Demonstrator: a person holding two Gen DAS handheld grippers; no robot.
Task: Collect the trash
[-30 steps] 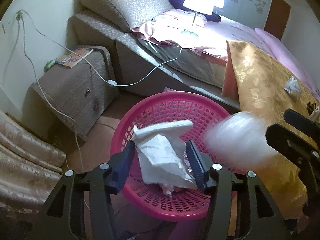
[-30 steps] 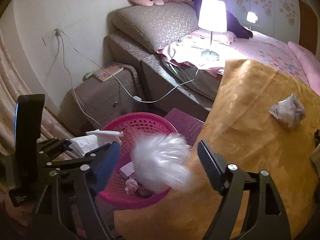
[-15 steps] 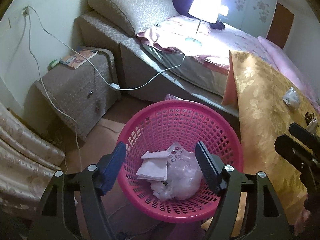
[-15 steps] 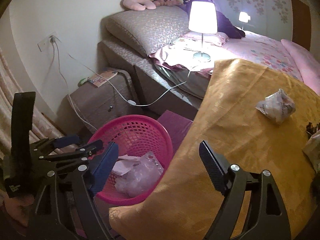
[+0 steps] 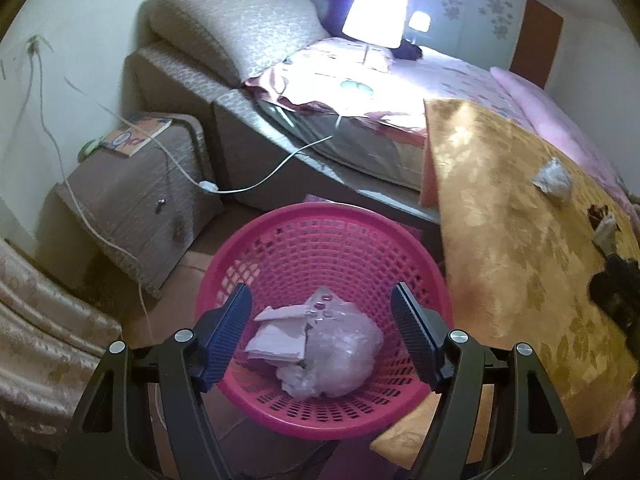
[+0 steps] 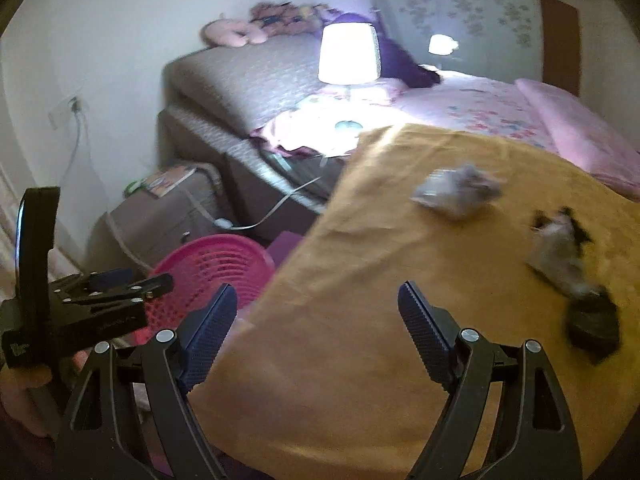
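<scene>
A bed (image 5: 460, 80) with pink floral bedding fills the far side of the room, a lit lamp (image 5: 376, 16) standing on it and plush toys along the headboard. In front of it a worktop (image 6: 400, 280) covered in a golden-yellow cloth takes up the right of both views. A brown nightstand (image 5: 132, 200) sits by the wall with a book on top and white cables trailing over it. On the floor between nightstand and worktop stands a pink basket (image 5: 320, 236), its rim just beside the cloth's hanging edge. The left claw (image 5: 320, 330) hangs over the basket with its jaws wide and nothing between the pads; below it, at the basket's bottom, lie a crumpled clear plastic bag (image 5: 340, 352) and a folded white paper (image 5: 280, 332), touching each other. The right claw (image 6: 318, 330) is above the worktop's near edge, jaws also wide and empty. Farther along the cloth lie a crumpled grey wad (image 6: 460, 190) and, near it, a blurred pale-and-dark wrapper (image 6: 560, 252) with a dark scrap (image 6: 596, 328) just beside it.
</scene>
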